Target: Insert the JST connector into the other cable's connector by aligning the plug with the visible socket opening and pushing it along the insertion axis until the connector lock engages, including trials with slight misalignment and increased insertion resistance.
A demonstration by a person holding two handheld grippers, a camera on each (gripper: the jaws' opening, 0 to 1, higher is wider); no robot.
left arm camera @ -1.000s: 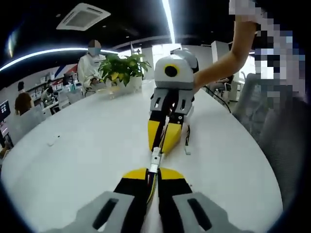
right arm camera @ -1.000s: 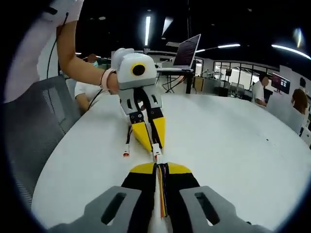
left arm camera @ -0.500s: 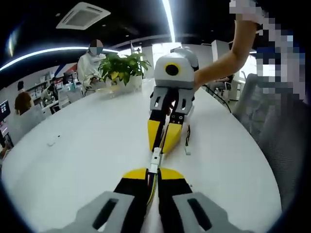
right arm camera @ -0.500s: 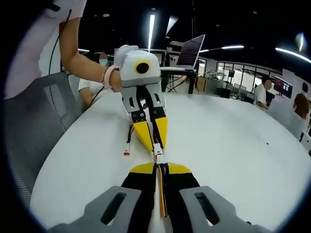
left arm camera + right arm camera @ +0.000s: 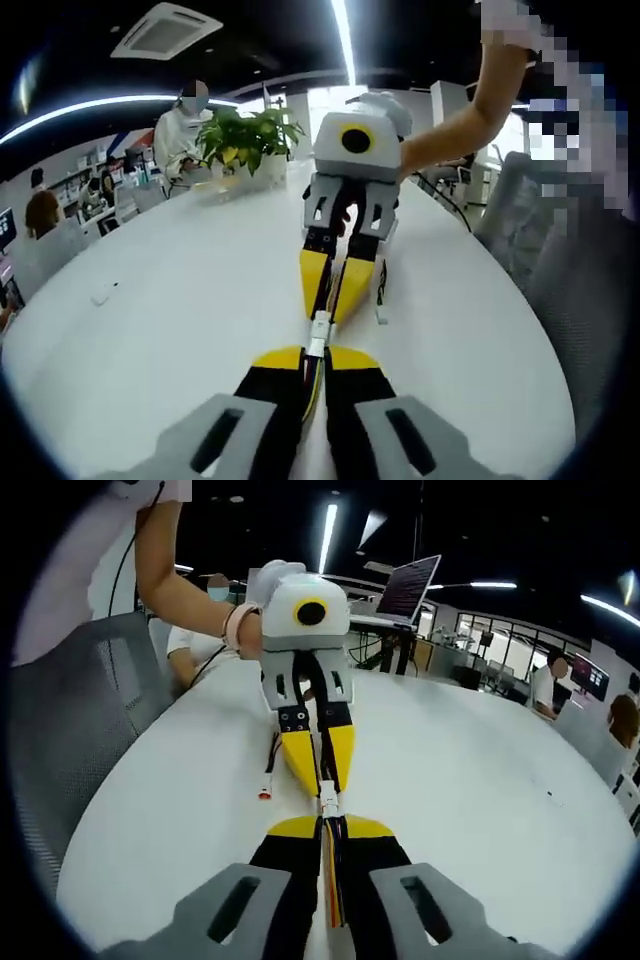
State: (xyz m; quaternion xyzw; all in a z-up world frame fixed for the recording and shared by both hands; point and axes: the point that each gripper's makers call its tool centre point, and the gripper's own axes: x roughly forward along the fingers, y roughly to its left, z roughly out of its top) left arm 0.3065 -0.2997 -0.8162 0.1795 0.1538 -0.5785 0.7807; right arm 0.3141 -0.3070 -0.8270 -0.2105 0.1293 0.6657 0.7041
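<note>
Connectors [image 5: 318, 327] are held tip to tip above the white surface [image 5: 180, 300]; left tool [image 5: 315, 362] and right tool [image 5: 327, 832] are each clamped on a cable.

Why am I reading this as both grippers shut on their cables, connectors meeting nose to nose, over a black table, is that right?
Not quite: the table is white, not black, as the left gripper view shows. The rest holds: the left gripper and right gripper are each shut on a cable, and the white connectors meet nose to nose between the tips.
</note>
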